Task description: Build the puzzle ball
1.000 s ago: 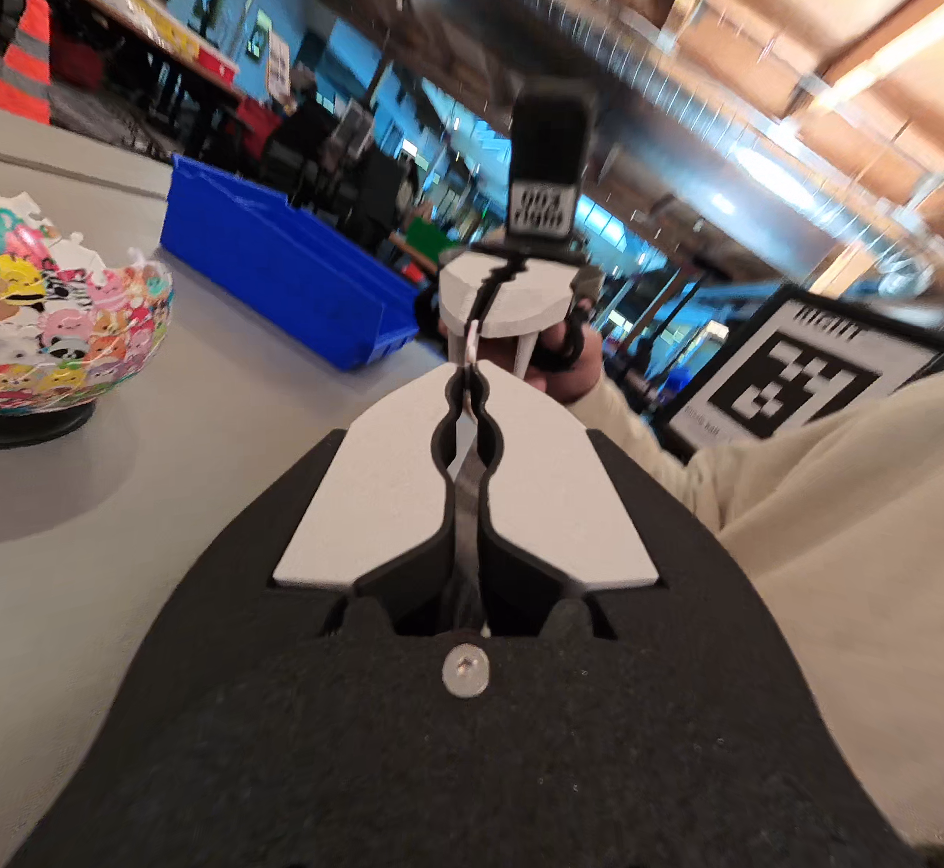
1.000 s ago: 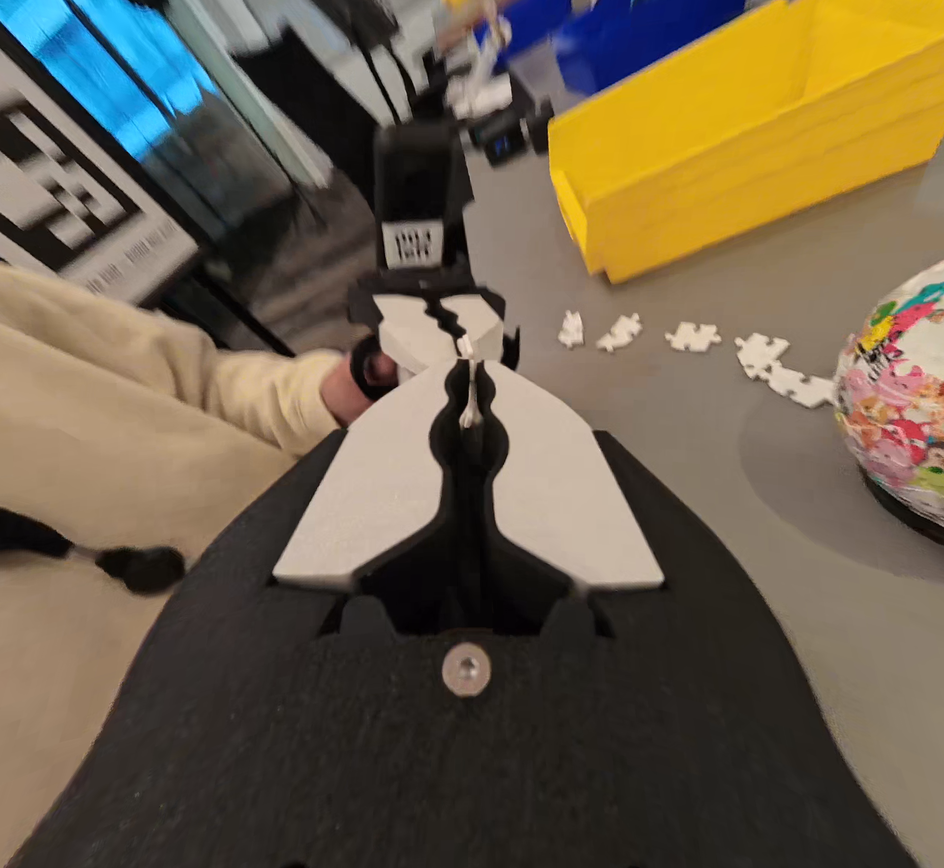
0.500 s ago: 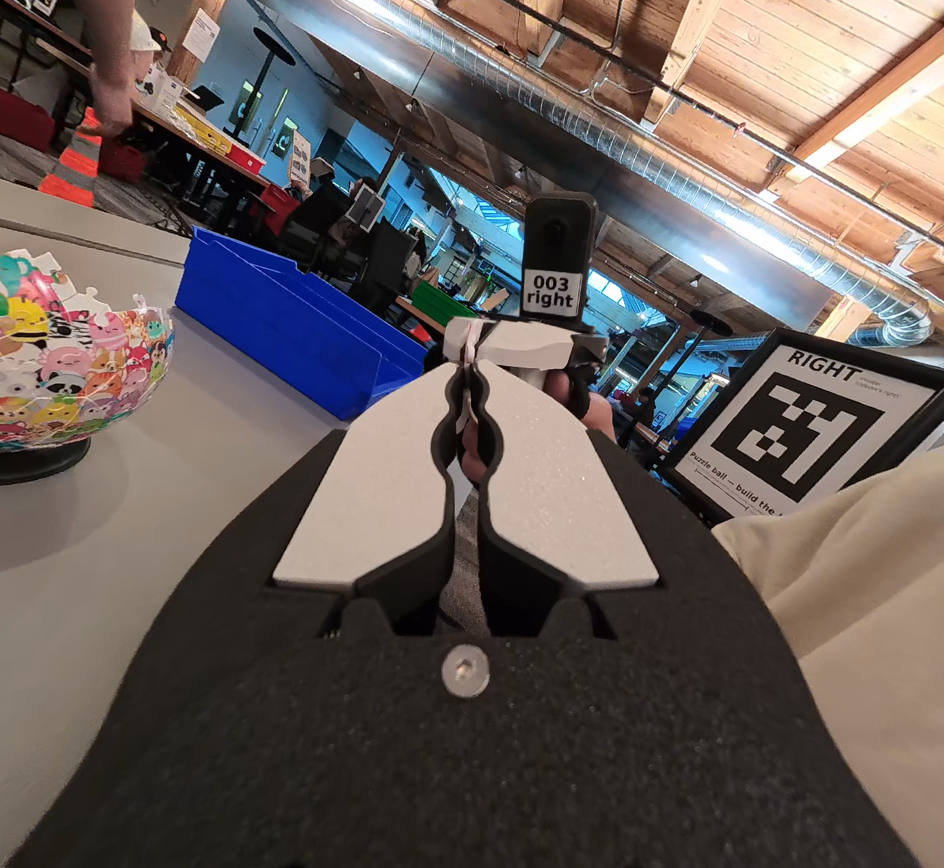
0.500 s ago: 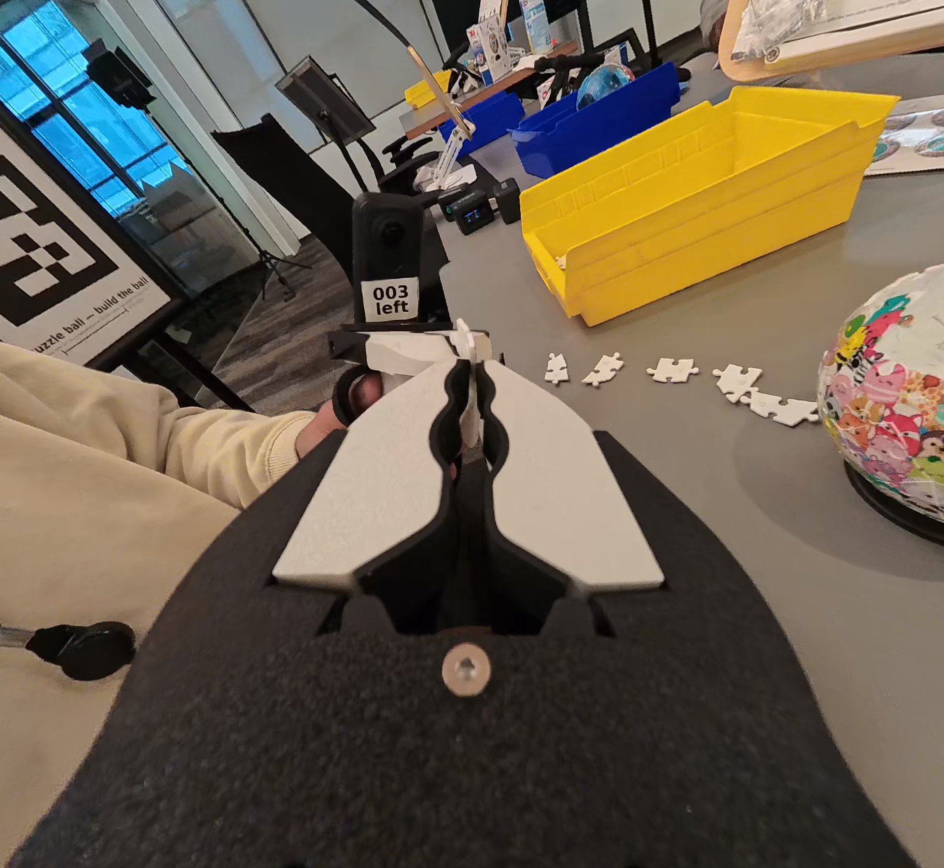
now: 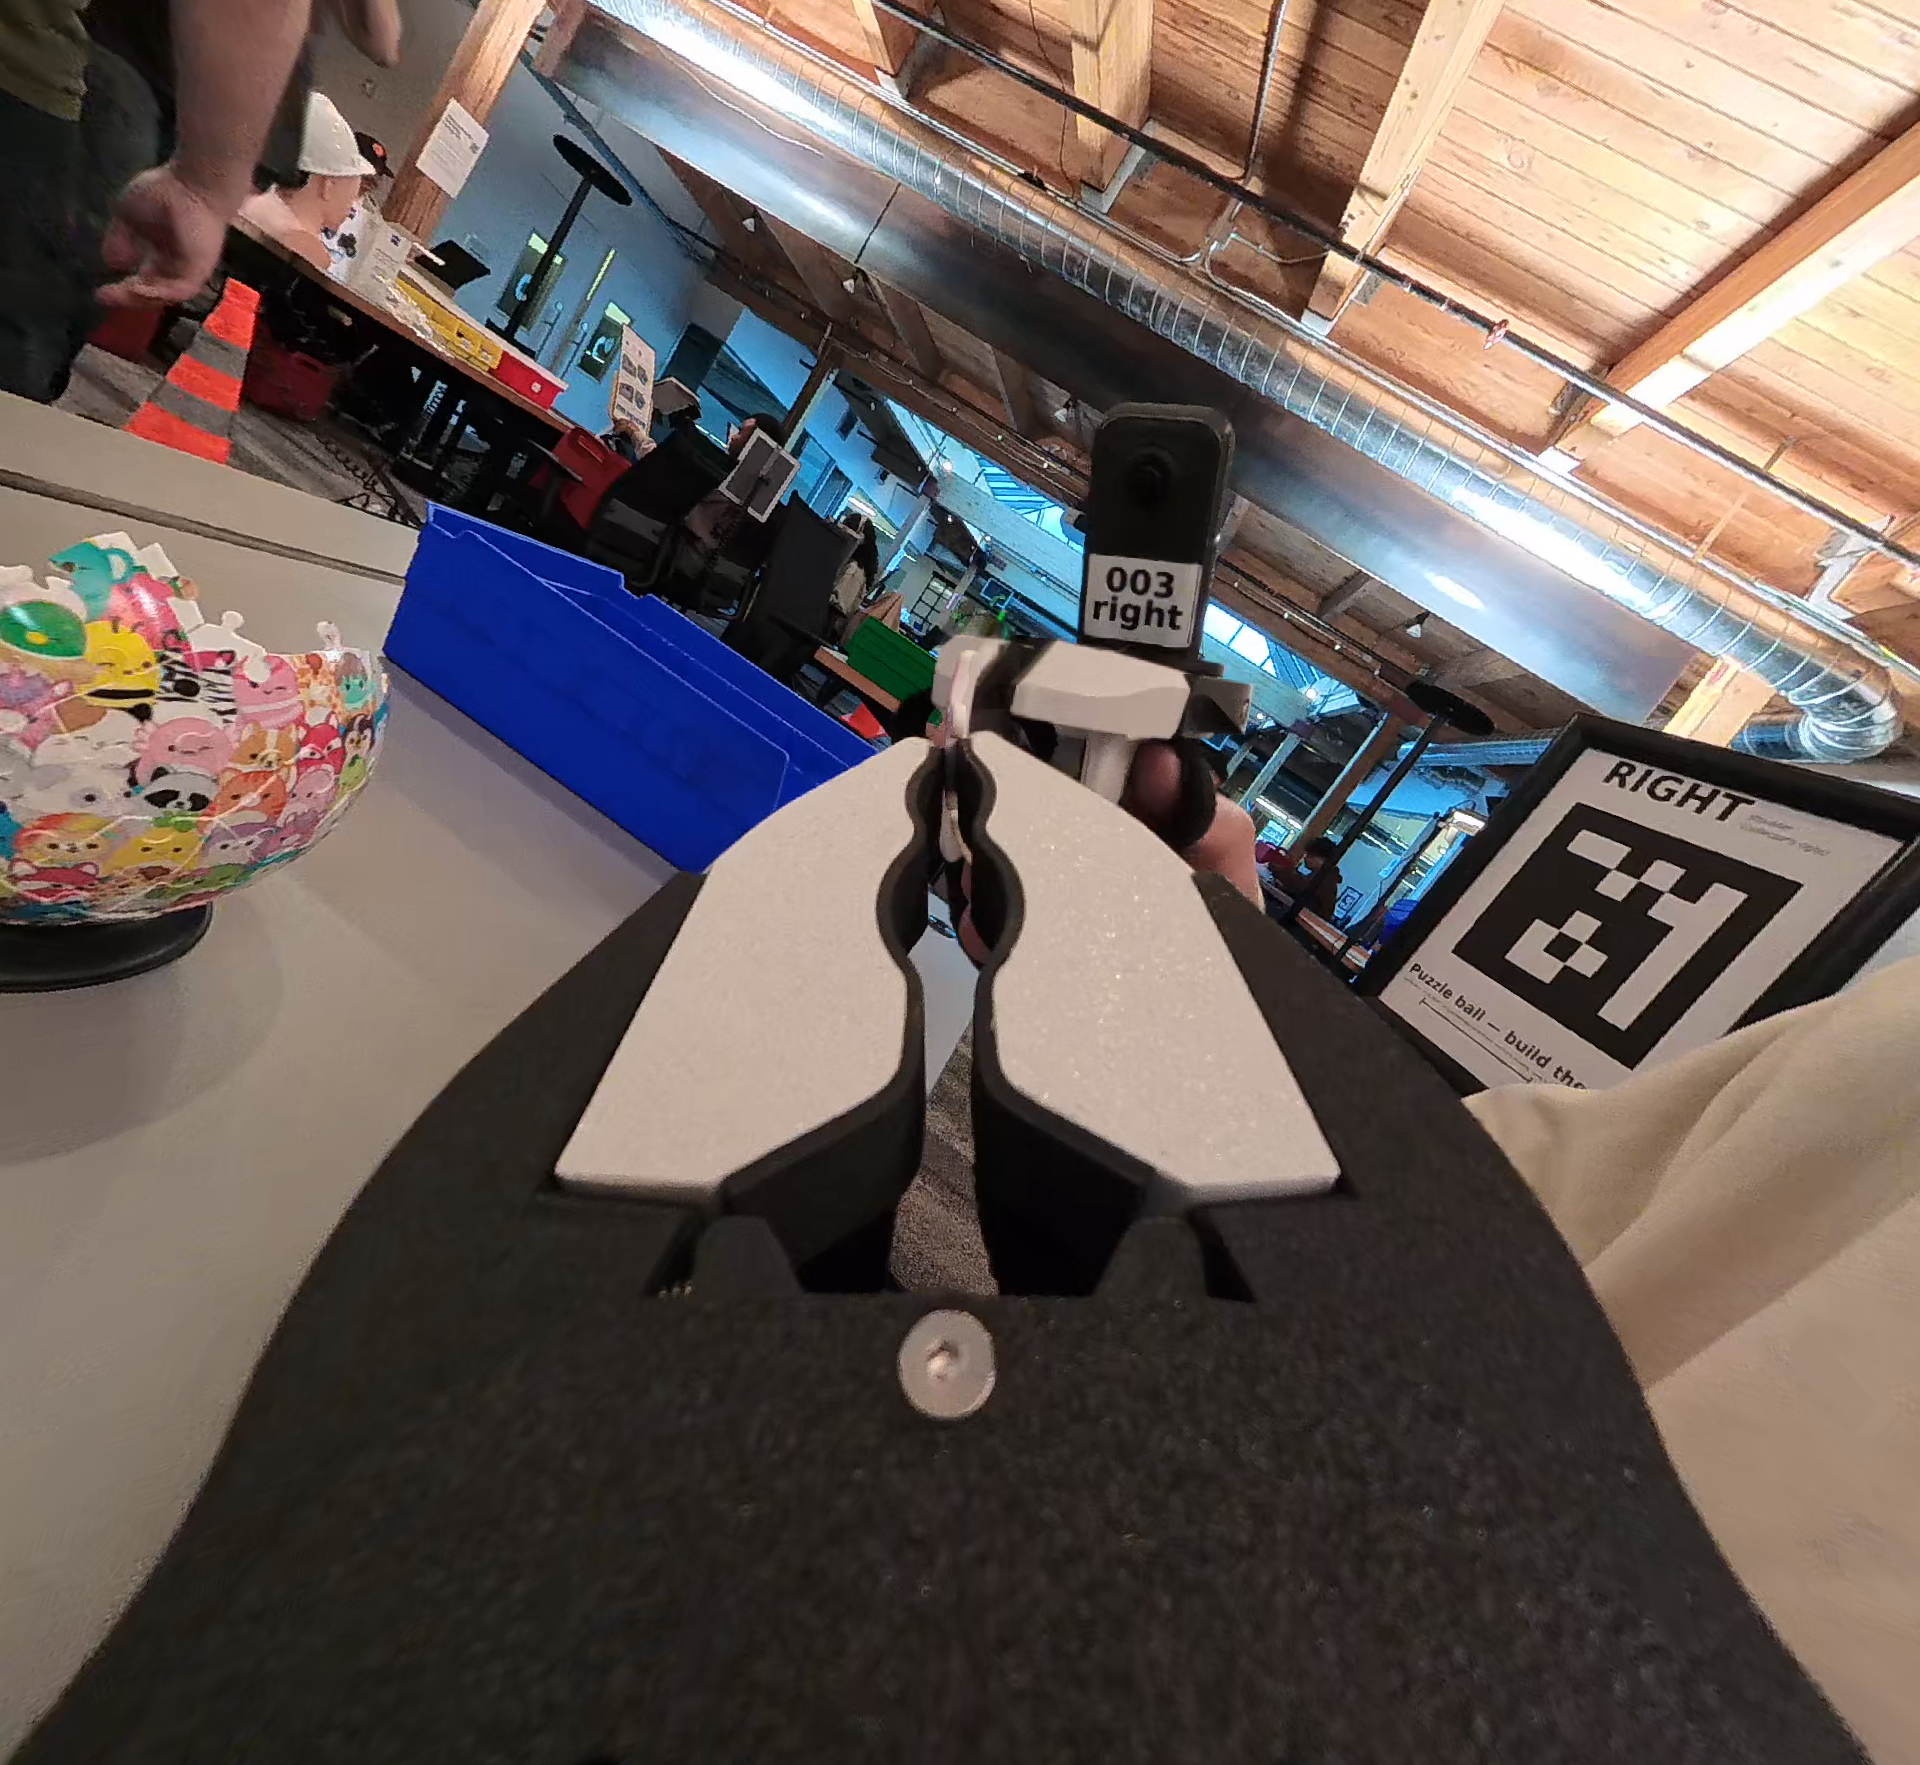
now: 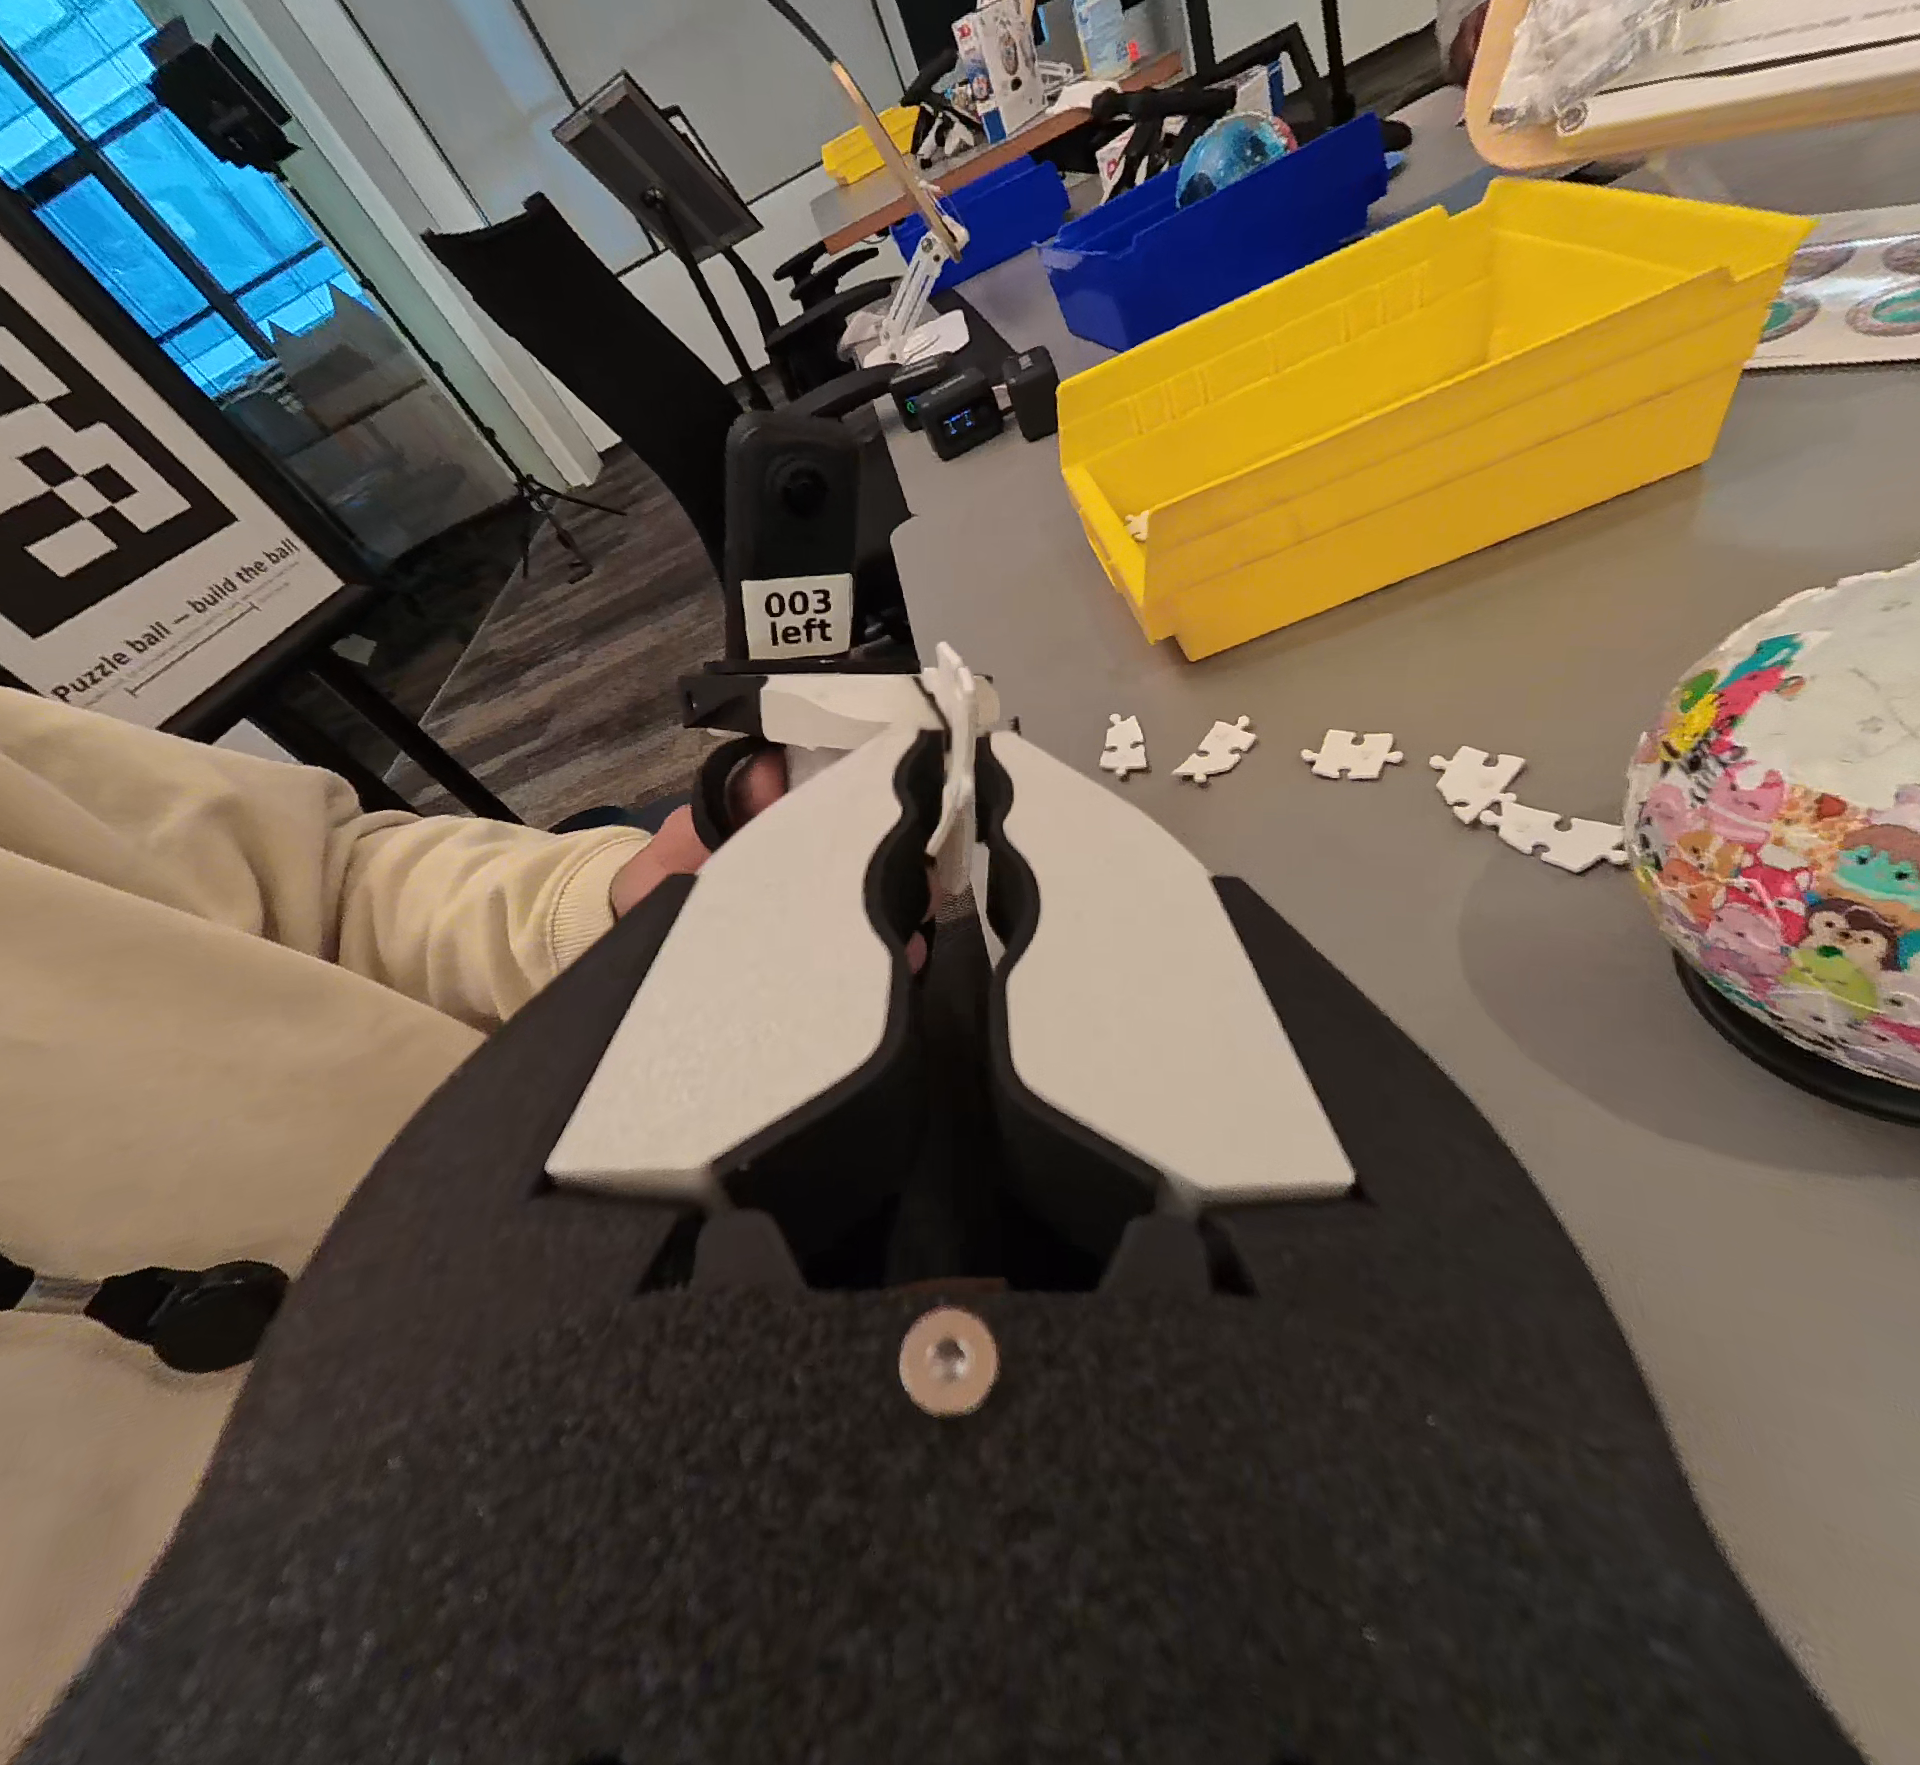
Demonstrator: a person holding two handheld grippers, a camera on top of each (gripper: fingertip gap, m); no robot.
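Two tools meet tip to tip above the near edge of the surface (image 6: 1351,1040). The right tool (image 6: 951,759) is closed down to a thin gap, pinching a white puzzle piece (image 6: 958,739) on edge; the left tool (image 5: 951,765) faces it, almost closed on the same piece, seen as a sliver between its pads. The half-built puzzle ball (image 6: 1808,842) sits on a black stand toward the surface's right edge, five loose white pieces (image 6: 1351,751) in a row beside it, a yellow bin (image 6: 1403,468) behind

Both views steadied — puzzle piece (image 6: 958,759) now nearer right gripper (image 6: 951,759).
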